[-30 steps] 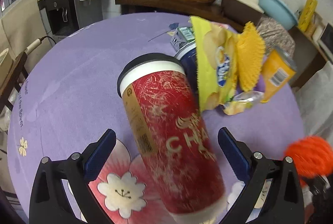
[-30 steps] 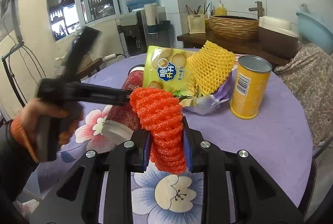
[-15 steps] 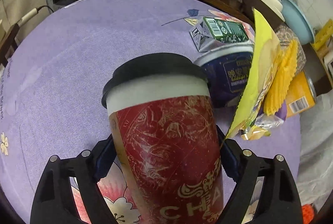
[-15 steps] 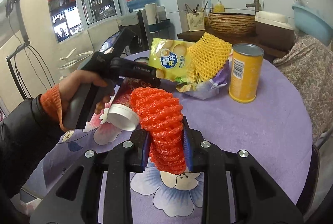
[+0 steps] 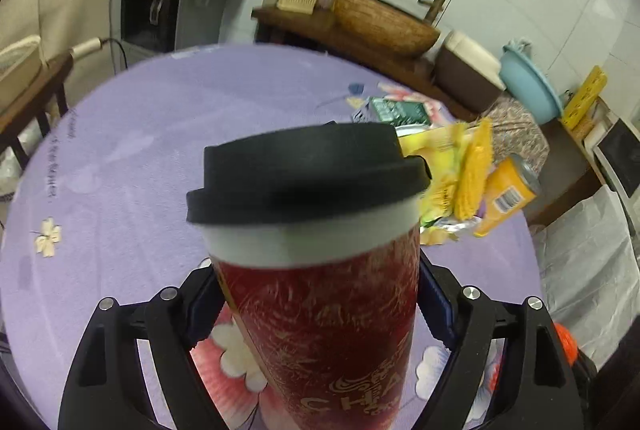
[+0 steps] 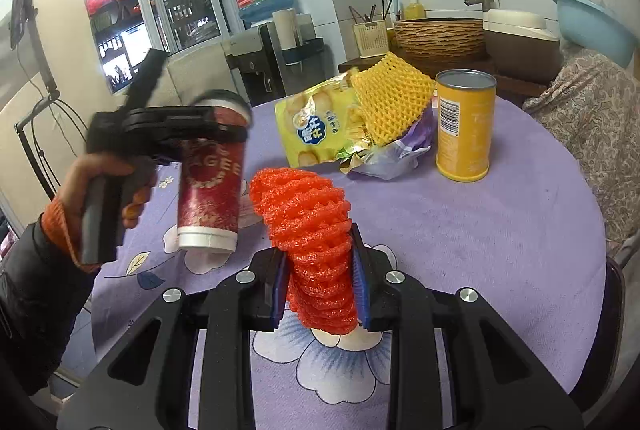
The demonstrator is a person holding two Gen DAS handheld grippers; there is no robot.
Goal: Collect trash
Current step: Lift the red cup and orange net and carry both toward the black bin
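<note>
We saw lots of bare purple table (image 5: pixel 132 158) on the far left side, so a hand could pass there with nothing in the way. The right side was crowded. A yellow chip bag (image 6: pixel 320 126) and a yellow foam net (image 6: pixel 394 98) leaned together in a pile, and a yellow can (image 6: pixel 464 126) stood just beside them. A green carton (image 5: pixel 396 110) lay behind the pile. Between the pile and the near edge the cloth was open. The left gripper (image 5: pixel 320 306) held a red cup (image 5: pixel 320 310) up, which blocked the middle. The orange foam net (image 6: pixel 316 250) filled the right gripper (image 6: pixel 320 282).
</note>
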